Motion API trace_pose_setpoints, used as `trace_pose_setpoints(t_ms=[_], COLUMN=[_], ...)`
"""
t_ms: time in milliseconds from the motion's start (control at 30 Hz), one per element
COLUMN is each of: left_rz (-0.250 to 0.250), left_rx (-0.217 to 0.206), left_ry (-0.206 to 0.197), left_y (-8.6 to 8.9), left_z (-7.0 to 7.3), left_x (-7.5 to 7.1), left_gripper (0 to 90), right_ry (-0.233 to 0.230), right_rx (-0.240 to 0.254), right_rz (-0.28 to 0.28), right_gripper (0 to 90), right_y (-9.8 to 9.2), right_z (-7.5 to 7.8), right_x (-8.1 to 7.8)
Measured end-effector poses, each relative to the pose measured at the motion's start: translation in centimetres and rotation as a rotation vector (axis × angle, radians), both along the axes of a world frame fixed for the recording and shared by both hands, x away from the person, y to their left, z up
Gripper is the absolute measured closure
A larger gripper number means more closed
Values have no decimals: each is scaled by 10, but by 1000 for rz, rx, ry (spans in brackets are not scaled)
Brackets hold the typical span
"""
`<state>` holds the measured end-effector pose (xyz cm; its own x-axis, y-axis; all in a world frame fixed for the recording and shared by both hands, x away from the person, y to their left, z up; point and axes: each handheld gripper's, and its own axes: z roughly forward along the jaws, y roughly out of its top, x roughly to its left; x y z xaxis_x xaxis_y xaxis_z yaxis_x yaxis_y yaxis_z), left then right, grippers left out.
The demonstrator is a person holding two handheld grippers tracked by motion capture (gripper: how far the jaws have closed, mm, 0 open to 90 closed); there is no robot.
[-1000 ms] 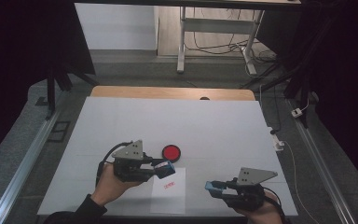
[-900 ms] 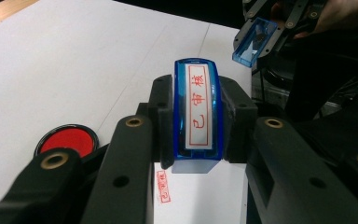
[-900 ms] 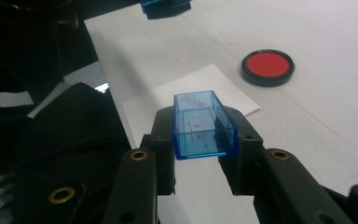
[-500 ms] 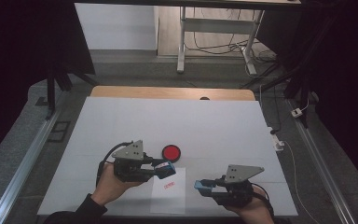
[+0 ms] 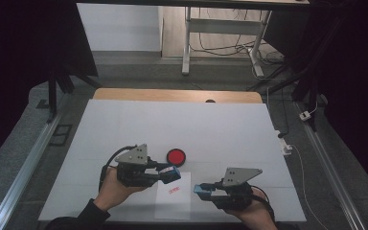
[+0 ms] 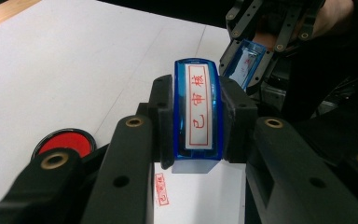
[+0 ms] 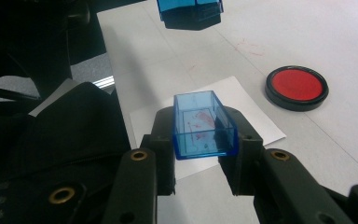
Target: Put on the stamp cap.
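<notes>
**Right gripper shifted inward with cap**

Since the earlier frame the right gripper (image 5: 202,190) has moved left toward the paper sheet (image 5: 173,196), level, clenched on the blue stamp cap (image 7: 204,125). Left gripper (image 5: 172,173) unmoved, pointing right above the sheet's upper edge, grasping the blue stamp (image 6: 198,115), face outward. Red ink pad (image 5: 176,156) lies just beyond.

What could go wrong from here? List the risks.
1. The stamp in the left claw has its inked face bare; brushing anything could smear red.
2. The cap in the right claw may meet it askew.
3. The paper lies loose and could shift.
</notes>
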<state>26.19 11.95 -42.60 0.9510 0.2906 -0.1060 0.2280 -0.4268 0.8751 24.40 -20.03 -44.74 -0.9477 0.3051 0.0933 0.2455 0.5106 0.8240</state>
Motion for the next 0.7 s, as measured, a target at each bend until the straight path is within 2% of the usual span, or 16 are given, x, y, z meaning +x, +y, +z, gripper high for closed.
trace_pose_setpoints(t_ms=[467, 700], left_rz=[-4, -24], left_rx=[-3, -11], left_ry=[0, -12], left_y=[0, 1], left_z=[0, 1], left_x=[0, 0], left_gripper=[695, 695], right_ry=[15, 28], right_rx=[-4, 18], right_rz=[19, 50], right_gripper=[679, 679], right_y=[10, 20], right_z=[-2, -3], right_x=[4, 9])
